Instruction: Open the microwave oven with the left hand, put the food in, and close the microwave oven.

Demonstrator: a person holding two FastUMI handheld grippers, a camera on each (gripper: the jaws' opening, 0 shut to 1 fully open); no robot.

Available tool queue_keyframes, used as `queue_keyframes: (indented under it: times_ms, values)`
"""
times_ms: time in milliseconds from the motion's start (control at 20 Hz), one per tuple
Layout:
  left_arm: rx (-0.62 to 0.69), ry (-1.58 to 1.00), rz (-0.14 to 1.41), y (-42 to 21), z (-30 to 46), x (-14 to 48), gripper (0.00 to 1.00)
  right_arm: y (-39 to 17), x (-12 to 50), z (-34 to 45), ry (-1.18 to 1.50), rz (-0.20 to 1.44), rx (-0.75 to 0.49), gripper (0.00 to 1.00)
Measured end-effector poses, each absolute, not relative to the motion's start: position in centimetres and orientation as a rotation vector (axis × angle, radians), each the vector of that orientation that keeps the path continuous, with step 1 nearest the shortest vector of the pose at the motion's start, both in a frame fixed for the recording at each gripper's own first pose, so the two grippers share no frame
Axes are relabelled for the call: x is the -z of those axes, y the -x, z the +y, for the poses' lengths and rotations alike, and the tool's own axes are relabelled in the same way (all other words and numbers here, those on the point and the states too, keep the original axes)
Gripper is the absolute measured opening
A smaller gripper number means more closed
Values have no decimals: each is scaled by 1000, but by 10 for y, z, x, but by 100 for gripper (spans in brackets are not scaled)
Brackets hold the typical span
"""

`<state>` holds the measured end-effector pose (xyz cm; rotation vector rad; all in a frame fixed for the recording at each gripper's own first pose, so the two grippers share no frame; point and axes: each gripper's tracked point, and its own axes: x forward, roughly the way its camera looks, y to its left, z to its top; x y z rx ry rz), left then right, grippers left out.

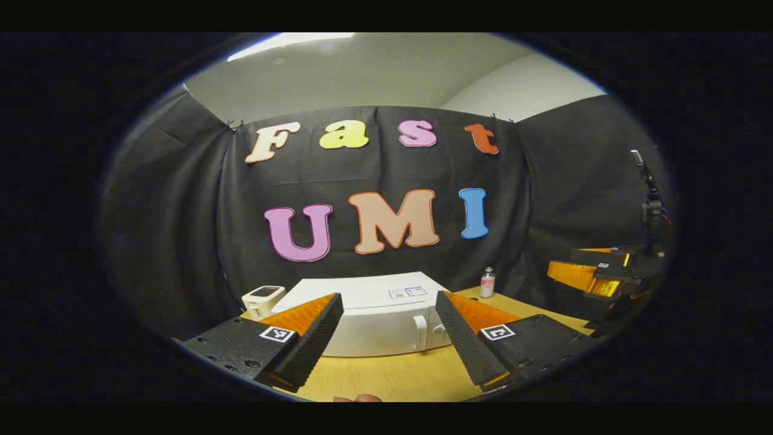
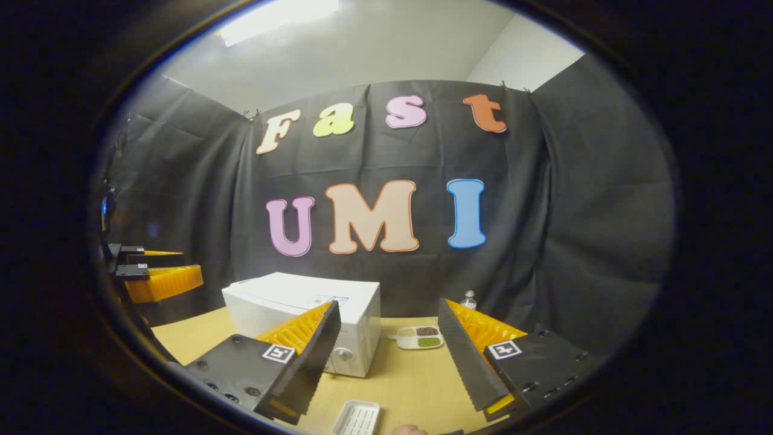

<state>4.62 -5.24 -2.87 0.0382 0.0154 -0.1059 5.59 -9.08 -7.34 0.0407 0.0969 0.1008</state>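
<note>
Both jaws stand wide apart and hold nothing: left gripper point(image 1: 386, 341) and right gripper point(image 2: 386, 362) alike hang above the wooden table point(image 1: 392, 377). Item one, microwave oven point(image 1: 368, 317): white, boxy, door shut, standing toward the far middle of the table, straight ahead of the left gripper and well apart from its fingertips. In the right gripper view it sits to the left of centre, beyond that gripper's left finger. Handling, by judgement: heavy, rigid body unlikely to shift; the door swings on a hinge and is best taken by the upright white handle point(image 1: 421, 332) at the right of its front, a slim, smooth bar that may slip unless pinched squarely. Item two, food: a small divided tray of grains and beans point(image 2: 420, 337), on the table just right of the oven, ahead between the right gripper's fingers but far off. Likely light, shallow, easily spilled; take by the rim and keep level. Sundries: empty white tray point(image 2: 357, 418) near; small bottle point(image 1: 487, 282) far right; white device point(image 1: 263, 299) left of the oven.
</note>
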Motion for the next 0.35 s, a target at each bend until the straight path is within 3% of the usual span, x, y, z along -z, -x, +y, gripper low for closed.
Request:
queue_keyframes:
  times_ms: [50,100,350]
  values:
    - [107,-34,18,-46,-52,30,96,-54,74,-93,-39,98,-96,99]
    - [109,-26,25,-45,-53,31,96,-53,75,-96,-35,100,-89,93]
    - [106,-20,31,-45,-52,31,96,-47,73,-103,-33,96,-74,93]
